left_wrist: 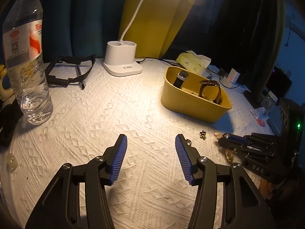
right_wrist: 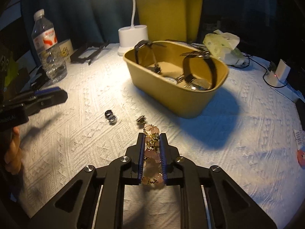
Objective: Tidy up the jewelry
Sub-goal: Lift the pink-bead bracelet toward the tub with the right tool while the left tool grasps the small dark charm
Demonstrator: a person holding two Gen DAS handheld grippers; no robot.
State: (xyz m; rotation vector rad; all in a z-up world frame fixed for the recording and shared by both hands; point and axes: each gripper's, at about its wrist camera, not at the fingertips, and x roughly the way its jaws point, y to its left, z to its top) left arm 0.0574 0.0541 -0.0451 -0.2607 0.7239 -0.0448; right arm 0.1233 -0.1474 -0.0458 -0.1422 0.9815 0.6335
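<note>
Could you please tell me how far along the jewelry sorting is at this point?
Partly done. Two watches already sit in the yellow bin. In hand: the right gripper has its jaws shut on a pink bead bracelet above the cloth. Left: two rings and a small gold piece lie on the cloth. The left gripper is open and empty.

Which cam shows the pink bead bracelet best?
Right wrist: the bracelet sits front and centre, pinched in the right claw, beads plain. Left wrist catches only gold bits beside that claw, mostly hidden.
</note>
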